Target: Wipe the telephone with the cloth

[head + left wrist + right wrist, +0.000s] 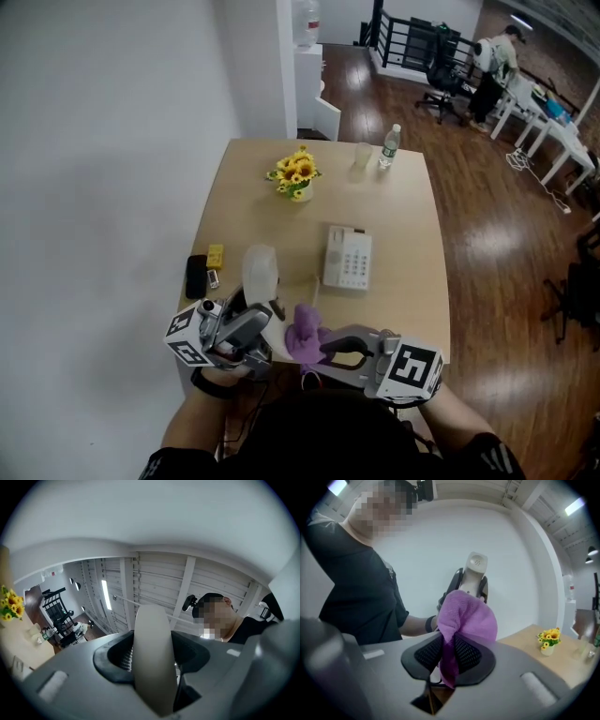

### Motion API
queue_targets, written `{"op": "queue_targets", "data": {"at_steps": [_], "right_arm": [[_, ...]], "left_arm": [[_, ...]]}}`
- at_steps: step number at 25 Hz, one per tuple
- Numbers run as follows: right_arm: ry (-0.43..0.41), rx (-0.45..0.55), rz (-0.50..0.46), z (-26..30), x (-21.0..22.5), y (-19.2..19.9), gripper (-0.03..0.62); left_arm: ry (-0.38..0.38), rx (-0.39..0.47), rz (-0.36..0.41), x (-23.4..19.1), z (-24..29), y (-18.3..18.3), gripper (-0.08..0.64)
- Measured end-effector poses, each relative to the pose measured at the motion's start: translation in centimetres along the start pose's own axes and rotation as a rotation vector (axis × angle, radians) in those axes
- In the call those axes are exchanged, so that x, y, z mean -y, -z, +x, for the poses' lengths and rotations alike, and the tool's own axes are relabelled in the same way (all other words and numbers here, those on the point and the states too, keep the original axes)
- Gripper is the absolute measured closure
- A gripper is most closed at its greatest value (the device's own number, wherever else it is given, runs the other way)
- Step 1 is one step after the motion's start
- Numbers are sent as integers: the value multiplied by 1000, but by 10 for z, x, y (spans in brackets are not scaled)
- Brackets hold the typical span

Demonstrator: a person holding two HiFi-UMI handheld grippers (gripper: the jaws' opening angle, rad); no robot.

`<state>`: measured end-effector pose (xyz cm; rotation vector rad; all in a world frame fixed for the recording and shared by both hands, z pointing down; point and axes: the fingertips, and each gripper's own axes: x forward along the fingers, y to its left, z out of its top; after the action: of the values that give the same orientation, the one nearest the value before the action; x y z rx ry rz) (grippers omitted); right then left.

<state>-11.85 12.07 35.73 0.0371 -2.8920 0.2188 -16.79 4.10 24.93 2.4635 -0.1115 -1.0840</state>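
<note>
Table (pixel 262 216) with telephone (pixel 348 257), dark wood floor (pixel 497 234)

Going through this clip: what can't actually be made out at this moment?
Right gripper view: the purple terry cloth in the right gripper covers the lower half of the cream telephone handset, so contact there is unclear.
Left gripper view: the body of the left gripper hides the handset's lower end.
Head view: the key markings on the white telephone base and the small black item are too small to identify.
</note>
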Motion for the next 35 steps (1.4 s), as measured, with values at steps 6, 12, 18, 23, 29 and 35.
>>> {"op": "queue_targets", "data": {"at_steps": [6, 12, 18, 23, 29, 35], "right_arm": [[62, 81, 15, -19, 18, -22, 522], [12, 30, -34, -6, 18, -21, 522], [-70, -44, -2, -6, 3, 14, 522], [72, -14, 70, -29, 55, 43, 522], [302, -82, 216, -66, 172, 114, 522], [425, -187, 365, -75, 285, 188, 522]], "left_arm": [[-2, 3, -24, -2, -2, 5, 337], [15, 1, -18, -3, 7, 6, 337], [-21, 13, -10, -16, 2, 2, 337], [-139, -52, 14, -45, -7, 17, 337], [-374, -195, 47, -96, -31, 51, 337], [-567, -340, 86, -147, -57, 94, 337]]}}
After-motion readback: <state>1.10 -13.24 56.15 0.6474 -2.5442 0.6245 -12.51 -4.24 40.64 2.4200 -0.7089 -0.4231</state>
